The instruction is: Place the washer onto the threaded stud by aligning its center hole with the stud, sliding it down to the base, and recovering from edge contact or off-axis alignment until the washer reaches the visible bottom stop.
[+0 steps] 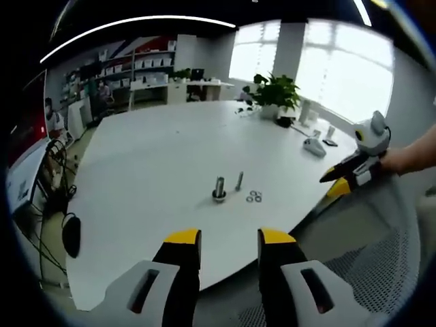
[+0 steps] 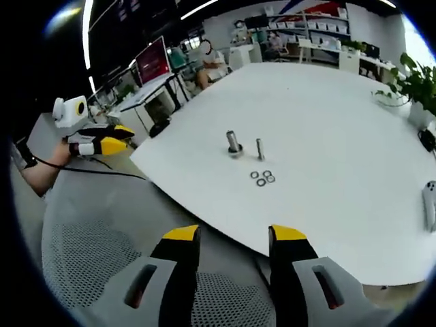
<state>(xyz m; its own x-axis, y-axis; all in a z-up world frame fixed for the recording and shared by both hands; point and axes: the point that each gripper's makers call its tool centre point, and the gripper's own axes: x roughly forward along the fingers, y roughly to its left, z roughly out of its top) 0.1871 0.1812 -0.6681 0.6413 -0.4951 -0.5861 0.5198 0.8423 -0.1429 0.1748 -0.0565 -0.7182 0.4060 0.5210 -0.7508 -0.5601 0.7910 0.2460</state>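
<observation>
The left tool [image 1: 228,238] and the right tool [image 2: 234,235] hung off the near edge of the table [image 1: 157,163], jaws apart and empty. Farther on, three washers [image 1: 254,197] lay loose on the table just beside a thin stud [image 1: 239,180] and a thicker bolt [image 1: 219,189], both upright. A plant [image 1: 276,92] stood at the far edge.

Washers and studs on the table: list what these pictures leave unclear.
- Washers: too small in both views to count surely or see their holes.
- Thin stud: threads too small to see in either view.
- Thick stud: whether a washer already sits at its base is too small to tell.
</observation>
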